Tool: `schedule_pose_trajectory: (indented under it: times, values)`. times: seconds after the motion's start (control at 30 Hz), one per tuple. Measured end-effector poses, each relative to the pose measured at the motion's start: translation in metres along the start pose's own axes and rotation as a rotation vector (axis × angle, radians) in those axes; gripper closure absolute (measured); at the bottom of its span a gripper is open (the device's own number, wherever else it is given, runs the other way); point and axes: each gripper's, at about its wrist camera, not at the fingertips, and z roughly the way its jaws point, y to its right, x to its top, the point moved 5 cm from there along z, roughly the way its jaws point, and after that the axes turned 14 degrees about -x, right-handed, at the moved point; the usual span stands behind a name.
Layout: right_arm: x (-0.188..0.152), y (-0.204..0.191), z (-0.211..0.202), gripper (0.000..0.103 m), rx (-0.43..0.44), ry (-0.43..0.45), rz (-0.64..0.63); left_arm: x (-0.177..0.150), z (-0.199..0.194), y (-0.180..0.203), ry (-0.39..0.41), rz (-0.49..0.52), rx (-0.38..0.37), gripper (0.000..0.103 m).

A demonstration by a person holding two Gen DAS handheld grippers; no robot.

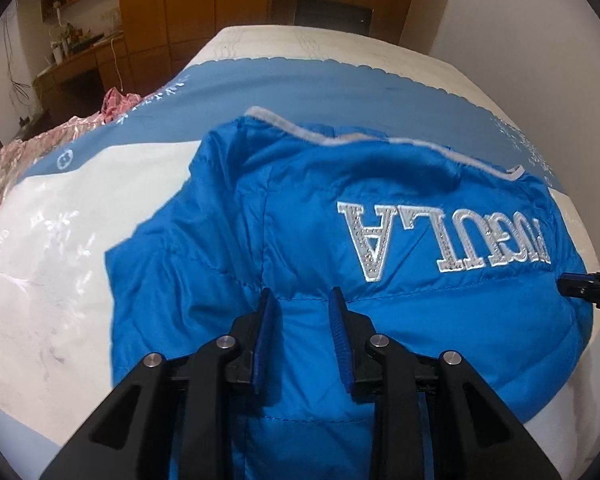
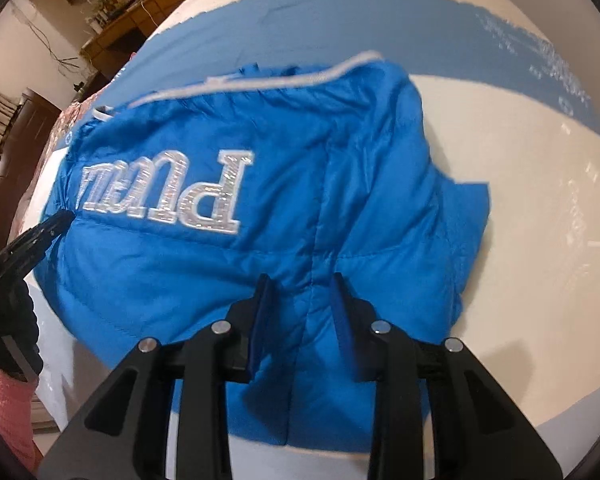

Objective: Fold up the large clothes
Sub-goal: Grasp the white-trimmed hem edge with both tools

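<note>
A bright blue padded jacket (image 1: 228, 216) with silver lettering (image 1: 440, 240) and a grey-trimmed edge lies folded on a white and blue plastic sheet (image 1: 60, 240) over the bed. My left gripper (image 1: 301, 294) hovers at the jacket's near part. Its jaws stand apart, and the fabric under them is flat and not pinched. In the right wrist view the same jacket (image 2: 340, 160) has a seam running between the fingers of my right gripper (image 2: 301, 280), whose pads do not press on the cloth. Each gripper shows at the edge of the other's view: right gripper (image 1: 580, 284), left gripper (image 2: 56, 220).
The quilted mattress (image 1: 300, 40) reaches beyond the sheet at the far side. Pink clothing in clear plastic (image 1: 4, 168) lies at the left edge. A wooden wardrobe (image 1: 180, 0) and a desk (image 1: 80, 60) stand behind. A gloved hand (image 2: 8, 320) with a pink sleeve (image 2: 0, 400) holds the left gripper.
</note>
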Motion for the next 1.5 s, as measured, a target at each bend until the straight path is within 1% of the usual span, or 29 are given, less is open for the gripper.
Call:
schedule_pose_trajectory:
  times: [0.03,0.1,0.17,0.23,0.27,0.37,0.43,0.53,0.6,0.67,0.73,0.77,0.9,1.0,1.03,1.1,1.17,1.23,1.3,1.37,1.4,1.43,1.5]
  values:
    - [0.000,0.000,0.004,0.075,0.002,-0.003,0.009,-0.002,0.002,0.000,0.005,0.007,0.004,0.073]
    - [0.000,-0.004,0.006,0.075,-0.021,-0.001,-0.004,-0.002,0.005,0.000,0.010,-0.003,0.011,0.073]
    - [0.003,-0.007,0.005,0.075,-0.042,-0.017,-0.028,0.001,0.006,0.001,-0.001,-0.013,0.018,0.073]
    - [0.010,-0.008,-0.005,0.074,-0.041,-0.023,-0.037,0.009,0.002,0.002,-0.025,-0.030,0.014,0.075]
    - [0.017,-0.009,-0.013,0.072,-0.025,0.000,-0.039,0.014,-0.001,0.003,-0.020,-0.032,0.005,0.075]
    - [0.040,-0.014,-0.027,0.072,-0.014,0.051,-0.047,0.039,-0.009,0.007,0.025,-0.009,-0.016,0.075]
    - [0.062,-0.015,-0.028,0.072,0.001,0.075,-0.044,0.055,-0.004,0.010,0.032,-0.003,-0.036,0.075]
    - [0.092,-0.019,-0.013,0.072,0.022,0.069,-0.048,0.076,0.016,0.013,0.028,0.014,-0.053,0.075]
    - [0.106,-0.022,0.006,0.072,-0.009,0.054,-0.055,0.088,0.032,0.012,0.020,0.026,-0.039,0.075]
    - [0.113,-0.016,0.021,0.072,-0.025,0.033,-0.041,0.099,0.050,0.005,0.001,0.018,-0.016,0.075]
    - [0.118,-0.011,0.041,0.077,-0.036,-0.004,-0.021,0.102,0.066,-0.003,-0.031,0.001,-0.006,0.073]
    - [0.119,-0.007,0.049,0.082,-0.033,-0.021,-0.006,0.102,0.076,-0.007,-0.059,-0.007,-0.002,0.073]
    - [0.125,-0.001,0.062,0.083,0.016,-0.044,0.061,0.101,0.091,-0.010,-0.095,0.004,0.016,0.073]
    - [0.126,-0.002,0.061,0.083,0.009,-0.046,0.056,0.101,0.093,-0.011,-0.102,-0.009,0.018,0.073]
    - [0.126,-0.002,0.058,0.083,0.011,-0.047,0.053,0.101,0.090,-0.010,-0.103,-0.012,0.017,0.073]
    - [0.123,0.001,0.047,0.077,0.041,-0.046,0.064,0.102,0.084,-0.011,-0.104,-0.027,0.010,0.073]
    - [0.117,0.008,0.031,0.072,0.057,-0.021,0.069,0.099,0.068,-0.014,-0.102,-0.049,-0.001,0.073]
    - [0.105,0.020,0.013,0.069,0.042,0.006,0.069,0.096,0.047,-0.020,-0.081,-0.063,-0.009,0.065]
    - [0.091,0.037,-0.005,0.065,0.039,0.031,0.079,0.089,0.019,-0.032,-0.054,-0.079,0.000,0.063]
    - [0.074,0.054,-0.017,0.052,0.023,0.048,0.091,0.075,-0.008,-0.048,-0.042,-0.104,-0.009,0.058]
    - [0.065,0.064,-0.021,0.049,0.020,0.050,0.096,0.067,-0.017,-0.057,-0.041,-0.121,-0.003,0.054]
    - [0.057,0.071,-0.023,0.046,0.029,0.048,0.103,0.056,-0.029,-0.069,-0.040,-0.142,0.012,0.052]
    - [0.044,0.076,-0.021,0.043,0.063,0.025,0.122,0.039,-0.044,-0.085,-0.036,-0.180,0.012,0.050]
